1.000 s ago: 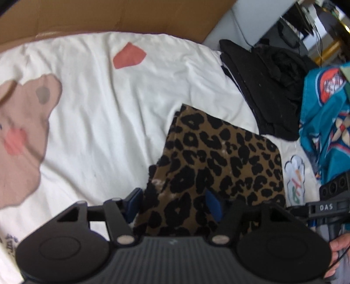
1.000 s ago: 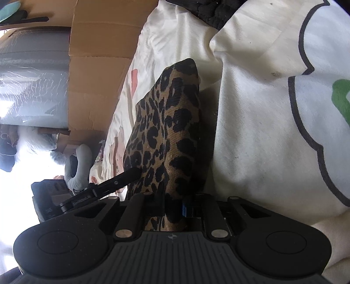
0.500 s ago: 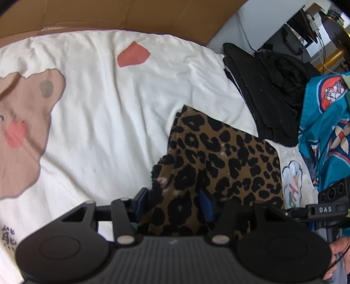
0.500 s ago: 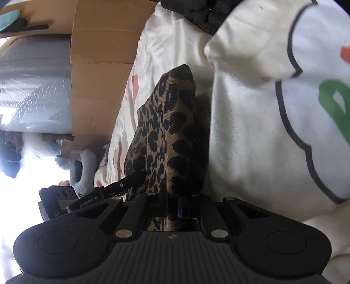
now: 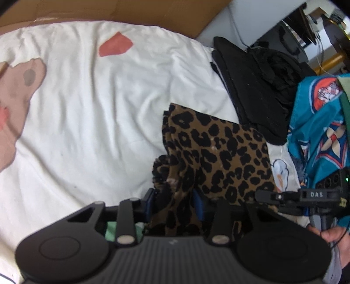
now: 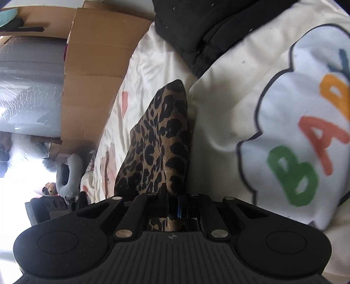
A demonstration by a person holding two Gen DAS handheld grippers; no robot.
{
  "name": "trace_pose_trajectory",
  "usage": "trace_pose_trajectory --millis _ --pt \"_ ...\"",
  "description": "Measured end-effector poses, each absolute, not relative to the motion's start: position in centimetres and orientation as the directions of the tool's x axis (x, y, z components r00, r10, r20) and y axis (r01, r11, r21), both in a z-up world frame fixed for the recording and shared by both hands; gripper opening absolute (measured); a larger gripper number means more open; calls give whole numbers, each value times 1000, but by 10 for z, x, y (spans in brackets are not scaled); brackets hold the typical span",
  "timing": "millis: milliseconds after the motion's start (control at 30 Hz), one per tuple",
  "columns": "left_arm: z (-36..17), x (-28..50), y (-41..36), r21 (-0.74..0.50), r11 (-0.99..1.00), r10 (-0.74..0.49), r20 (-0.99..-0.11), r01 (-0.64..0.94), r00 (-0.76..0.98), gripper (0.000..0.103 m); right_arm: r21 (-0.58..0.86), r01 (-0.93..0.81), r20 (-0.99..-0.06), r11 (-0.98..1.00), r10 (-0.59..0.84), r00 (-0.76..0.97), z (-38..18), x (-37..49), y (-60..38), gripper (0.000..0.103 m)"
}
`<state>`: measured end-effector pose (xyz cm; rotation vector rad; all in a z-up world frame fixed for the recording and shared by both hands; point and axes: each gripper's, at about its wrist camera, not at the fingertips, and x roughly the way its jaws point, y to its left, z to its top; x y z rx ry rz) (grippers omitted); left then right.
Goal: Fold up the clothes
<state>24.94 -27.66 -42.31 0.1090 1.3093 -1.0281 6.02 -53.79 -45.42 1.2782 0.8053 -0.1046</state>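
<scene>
A folded leopard-print garment [image 5: 221, 153] lies on the white printed bedsheet [image 5: 87, 122]. My left gripper [image 5: 175, 202] is closing on the garment's bunched near-left edge, with cloth between its blue pads. My right gripper [image 6: 174, 206] is shut on the garment's [image 6: 157, 139] near-right edge; it also shows in the left wrist view [image 5: 284, 197], at the garment's right corner. The garment's edge is lifted between the two grippers.
A pile of black clothes [image 5: 258, 87] lies beyond the garment. A teal patterned garment [image 5: 321, 122] lies at the right. A white cloth with a "BABY" cloud print [image 6: 295, 135] lies beside the garment. A cardboard panel [image 5: 109, 11] stands along the bed's far side.
My left gripper's fingers have narrowed onto the garment's edge. Both grippers have pulled the garment nearer, and it is more bunched at the left. The right gripper stays shut.
</scene>
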Motion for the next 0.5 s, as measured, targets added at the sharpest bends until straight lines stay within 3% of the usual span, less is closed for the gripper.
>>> trace_pose_trajectory --millis 300,500 --pt "-433 253 -279 -461 575 -556 -826 676 -91 57 797 509 -602 326 355 715 -464 60 -541 5" --pt "-445 264 -272 -549 579 -602 -787 602 -138 60 799 511 -600 317 359 715 -469 59 -540 5"
